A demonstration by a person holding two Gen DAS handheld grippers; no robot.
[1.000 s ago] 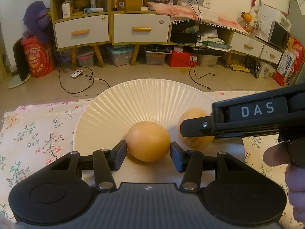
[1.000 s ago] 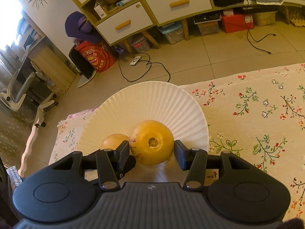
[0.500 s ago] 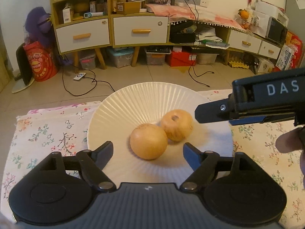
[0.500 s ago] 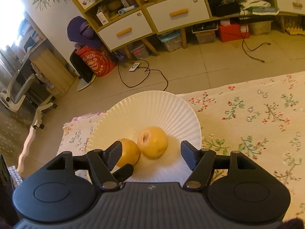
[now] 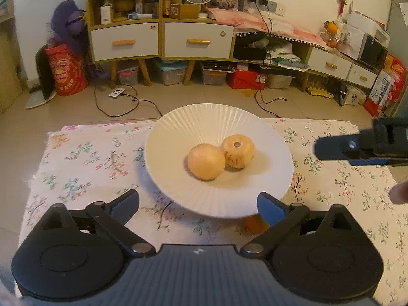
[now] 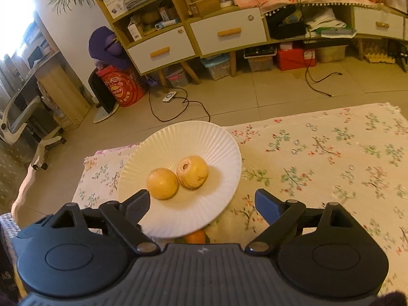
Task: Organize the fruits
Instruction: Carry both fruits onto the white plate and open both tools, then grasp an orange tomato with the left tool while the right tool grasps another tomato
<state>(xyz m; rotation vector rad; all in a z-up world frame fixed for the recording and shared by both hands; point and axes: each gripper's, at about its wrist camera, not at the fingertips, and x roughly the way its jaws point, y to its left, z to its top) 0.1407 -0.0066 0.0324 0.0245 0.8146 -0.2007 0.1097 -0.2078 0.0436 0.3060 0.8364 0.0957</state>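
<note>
Two yellow-orange round fruits lie side by side, touching, on a white ribbed plate (image 5: 178, 127) on a floral tablecloth. The smooth fruit (image 5: 206, 162) is on the left, the fruit with a stem dimple (image 5: 238, 151) on the right. Both also show in the right wrist view: smooth fruit (image 6: 162, 183), dimpled fruit (image 6: 192, 171), plate (image 6: 199, 137). My left gripper (image 5: 199, 204) is open and empty, just short of the plate's near rim. My right gripper (image 6: 201, 202) is open and empty above the near rim; it shows at the right in the left wrist view (image 5: 362, 148). A small orange fruit (image 5: 255, 224) peeks out under the plate's near edge, and shows in the right wrist view (image 6: 195, 237).
The floral tablecloth (image 6: 331, 153) stretches to the right of the plate. Beyond the table's far edge is tiled floor with cables (image 5: 122, 102) and a low shelf unit with white drawers (image 5: 199, 40).
Both grippers opened, letting the two fruits rest on the plate, then drew back and rose away from it. The dimpled fruit settled against the smooth one.
</note>
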